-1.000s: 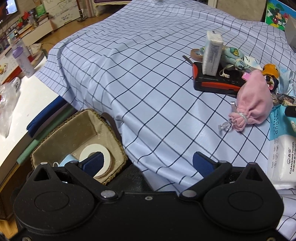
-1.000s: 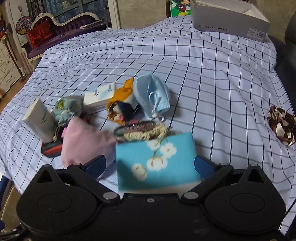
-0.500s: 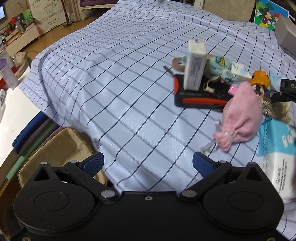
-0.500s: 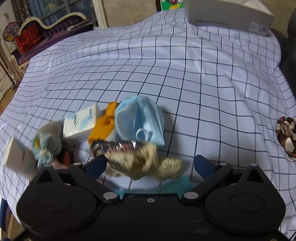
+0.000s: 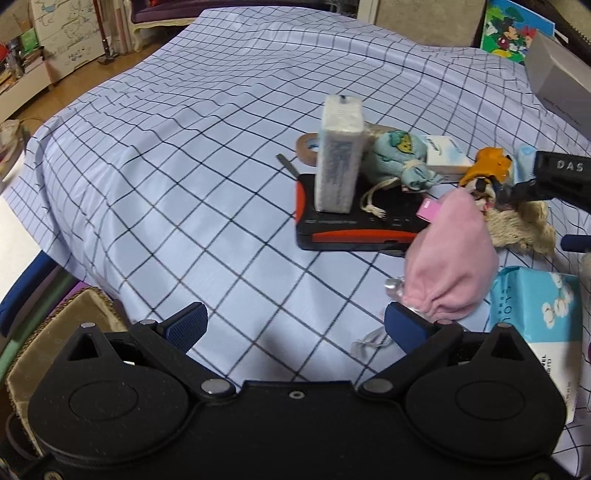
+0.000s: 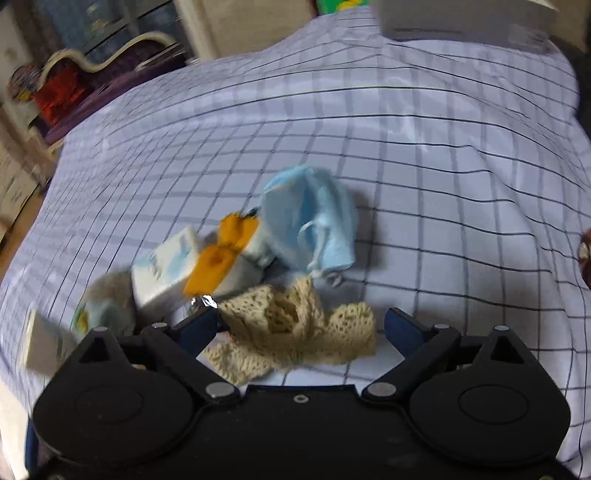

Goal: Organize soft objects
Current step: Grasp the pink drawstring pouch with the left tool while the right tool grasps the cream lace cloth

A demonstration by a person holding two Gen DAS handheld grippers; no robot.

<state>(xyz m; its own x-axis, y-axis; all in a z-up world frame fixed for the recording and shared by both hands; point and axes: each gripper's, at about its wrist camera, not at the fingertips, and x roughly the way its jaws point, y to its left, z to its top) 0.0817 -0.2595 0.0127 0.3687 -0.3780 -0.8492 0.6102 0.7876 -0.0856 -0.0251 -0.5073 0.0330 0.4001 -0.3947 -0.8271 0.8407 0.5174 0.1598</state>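
Observation:
A pile of soft things lies on the checked bedspread. In the left wrist view a pink drawstring pouch lies just ahead of my right finger, with a teal pouch and beige lace beyond. My left gripper is open and empty. In the right wrist view, which is blurred, the beige lace lies between the fingers of my right gripper, which is open. A blue face mask and an orange cloth lie just past it.
A black and orange device bears an upright white pack. A blue wipes pack lies at the right. A woven basket sits below the bed edge at lower left. A grey box stands at the far side.
My left gripper has swung from the basket toward the pile, closing on the pink pouch. My right gripper has moved forward past the wipes pack, and the lace now lies between its fingers.

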